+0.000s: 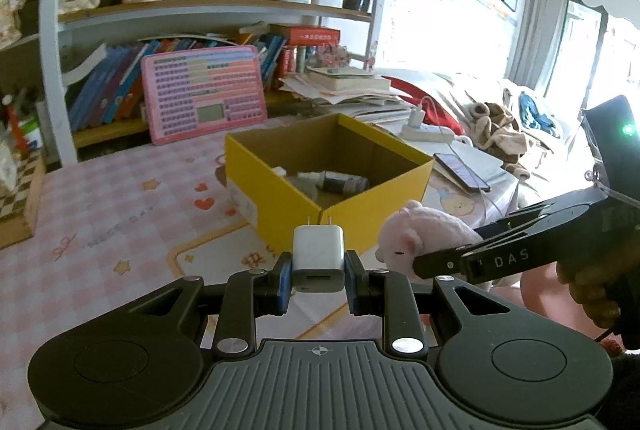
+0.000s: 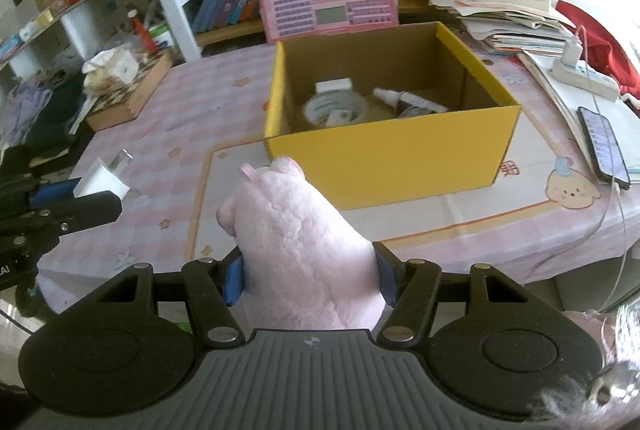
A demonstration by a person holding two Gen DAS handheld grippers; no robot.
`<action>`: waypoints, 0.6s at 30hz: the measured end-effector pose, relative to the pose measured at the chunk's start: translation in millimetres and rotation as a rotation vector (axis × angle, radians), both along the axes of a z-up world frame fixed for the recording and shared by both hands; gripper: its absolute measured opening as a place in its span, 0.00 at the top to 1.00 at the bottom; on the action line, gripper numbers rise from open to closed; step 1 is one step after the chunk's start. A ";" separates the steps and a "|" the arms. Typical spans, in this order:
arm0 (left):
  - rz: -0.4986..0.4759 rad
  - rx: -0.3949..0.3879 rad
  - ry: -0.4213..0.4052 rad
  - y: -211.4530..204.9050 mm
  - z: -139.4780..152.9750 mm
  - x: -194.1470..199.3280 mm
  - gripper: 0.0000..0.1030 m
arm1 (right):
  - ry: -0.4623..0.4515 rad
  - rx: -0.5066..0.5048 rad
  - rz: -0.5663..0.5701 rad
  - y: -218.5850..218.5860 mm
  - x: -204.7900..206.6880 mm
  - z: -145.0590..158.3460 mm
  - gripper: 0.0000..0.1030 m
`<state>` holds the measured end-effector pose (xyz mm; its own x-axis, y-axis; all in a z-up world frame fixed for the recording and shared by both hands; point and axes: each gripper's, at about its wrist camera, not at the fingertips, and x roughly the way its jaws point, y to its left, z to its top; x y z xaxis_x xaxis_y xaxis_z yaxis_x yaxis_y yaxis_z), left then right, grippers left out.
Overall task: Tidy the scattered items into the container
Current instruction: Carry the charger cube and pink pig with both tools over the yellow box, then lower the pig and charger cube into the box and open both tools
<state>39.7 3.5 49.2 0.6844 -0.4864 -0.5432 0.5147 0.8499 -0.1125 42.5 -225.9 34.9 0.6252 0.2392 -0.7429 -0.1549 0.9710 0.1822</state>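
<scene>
My left gripper (image 1: 318, 280) is shut on a white USB wall charger (image 1: 318, 256), prongs pointing forward, held above the table in front of the yellow cardboard box (image 1: 276, 190). My right gripper (image 2: 310, 278) is shut on a pink plush toy (image 2: 300, 242), held near the box's front wall (image 2: 400, 162). The box holds a tape roll (image 2: 334, 109), a small white block (image 2: 333, 85) and a bottle (image 2: 408, 100). The plush (image 1: 424, 234) and right gripper also show at the right of the left wrist view; the charger (image 2: 102, 180) shows at the left of the right wrist view.
A pink-checked tablecloth (image 2: 208, 86) covers the table. A pink keyboard toy (image 2: 326, 0) leans against the bookshelf behind the box. A phone (image 2: 604, 146), power strip (image 2: 584, 76) and paper stacks (image 2: 508, 14) lie to the right. A wooden tray (image 2: 128, 94) sits left.
</scene>
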 end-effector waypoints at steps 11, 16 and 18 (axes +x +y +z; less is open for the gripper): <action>-0.038 0.017 -0.040 -42.5 5.6 47.2 0.76 | -0.041 0.004 -0.033 -42.7 40.6 17.9 0.42; -0.055 0.020 -0.054 -66.2 5.5 73.1 0.76 | -0.085 0.011 -0.029 -63.9 67.9 30.4 0.42; -0.056 0.024 -0.059 -76.6 5.2 83.5 0.76 | -0.103 0.010 -0.022 -72.7 82.1 34.3 0.42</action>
<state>123.3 -73.2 54.5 0.6879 -0.5118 -0.5146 0.5664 0.8219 -0.0603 124.6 -298.6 69.2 0.7034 0.2313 -0.6721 -0.1515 0.9726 0.1763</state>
